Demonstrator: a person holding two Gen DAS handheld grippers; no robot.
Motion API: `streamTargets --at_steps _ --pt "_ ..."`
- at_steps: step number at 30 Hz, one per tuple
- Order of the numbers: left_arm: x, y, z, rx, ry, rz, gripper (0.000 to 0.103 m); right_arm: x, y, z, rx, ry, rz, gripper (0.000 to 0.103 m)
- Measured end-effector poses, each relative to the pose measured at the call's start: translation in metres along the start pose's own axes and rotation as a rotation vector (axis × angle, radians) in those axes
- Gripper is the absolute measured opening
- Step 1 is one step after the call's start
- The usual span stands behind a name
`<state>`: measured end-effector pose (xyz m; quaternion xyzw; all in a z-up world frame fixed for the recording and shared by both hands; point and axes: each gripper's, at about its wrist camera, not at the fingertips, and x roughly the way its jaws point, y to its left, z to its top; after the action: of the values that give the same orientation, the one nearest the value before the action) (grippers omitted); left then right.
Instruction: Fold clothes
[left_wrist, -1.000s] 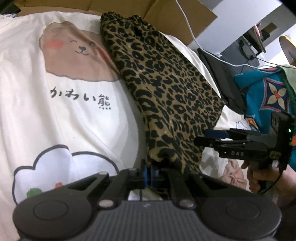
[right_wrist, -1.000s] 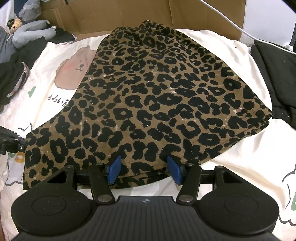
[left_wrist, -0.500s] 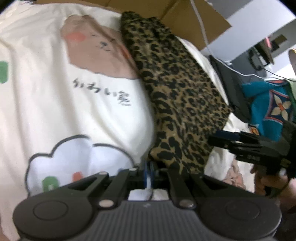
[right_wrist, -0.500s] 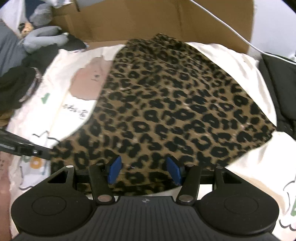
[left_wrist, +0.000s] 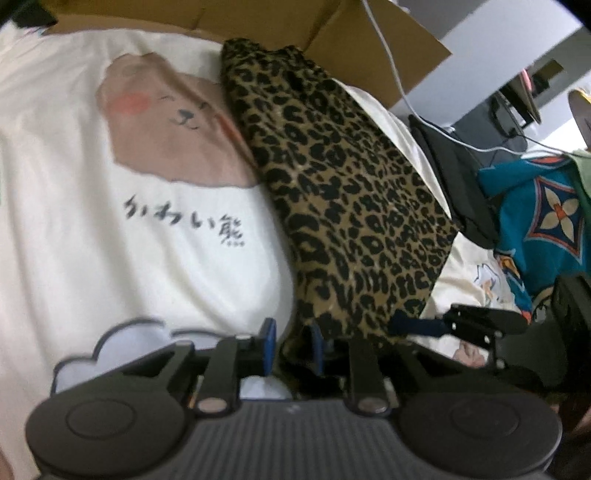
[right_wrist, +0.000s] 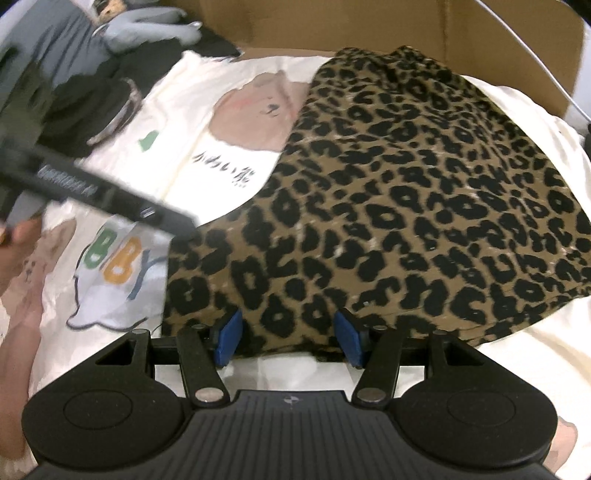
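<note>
Now letting go of the folded leopard garment (left_wrist: 354, 206)
Left gripper (left_wrist: 290, 347) has just been opening, hem loose between its fingers; right gripper (right_wrist: 291, 338) gapes; lift clear without dragging.

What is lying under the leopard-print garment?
The leopard-print garment lies on a cream sheet printed with a bear, whose right edge it covers. Whatever else is printed beneath it is hidden.
</note>
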<state>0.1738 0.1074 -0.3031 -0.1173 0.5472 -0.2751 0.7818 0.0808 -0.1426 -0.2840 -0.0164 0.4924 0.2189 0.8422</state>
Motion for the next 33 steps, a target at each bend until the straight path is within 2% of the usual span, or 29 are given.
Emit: streamTargets --at_steps 7,14,16,19,23,25,29,33 --pt "0.018 0.011 -0.003 -0.021 0.066 -0.017 0.026 -0.001 0.009 0.0 -0.039 -0.008 0.016 0.062" --pt "0.016 0.019 -0.014 -0.025 0.084 -0.012 0.017 -0.003 0.022 0.004 -0.11 -0.038 0.034 0.061" --pt "0.014 0.02 -0.015 -0.02 0.085 -0.007 0.016 -0.007 0.027 0.004 -0.129 -0.077 0.059 0.061" --pt "0.013 0.02 -0.015 -0.013 0.086 -0.001 0.015 0.0 0.037 0.002 -0.191 -0.044 0.047 0.061" --pt "0.009 0.021 -0.012 -0.031 0.078 -0.002 0.014 0.008 0.037 -0.003 -0.21 -0.004 0.029 0.061" --pt "0.007 0.022 -0.011 -0.035 0.071 -0.014 0.015 0.011 0.037 -0.006 -0.219 0.011 0.023 0.061" --pt "0.009 0.024 -0.009 -0.023 0.06 -0.028 0.024 0.01 0.033 -0.007 -0.199 0.015 0.04 0.061" --pt "0.018 0.032 -0.007 -0.042 0.062 -0.099 0.027 0.007 0.025 -0.008 -0.156 0.018 0.059 0.061"
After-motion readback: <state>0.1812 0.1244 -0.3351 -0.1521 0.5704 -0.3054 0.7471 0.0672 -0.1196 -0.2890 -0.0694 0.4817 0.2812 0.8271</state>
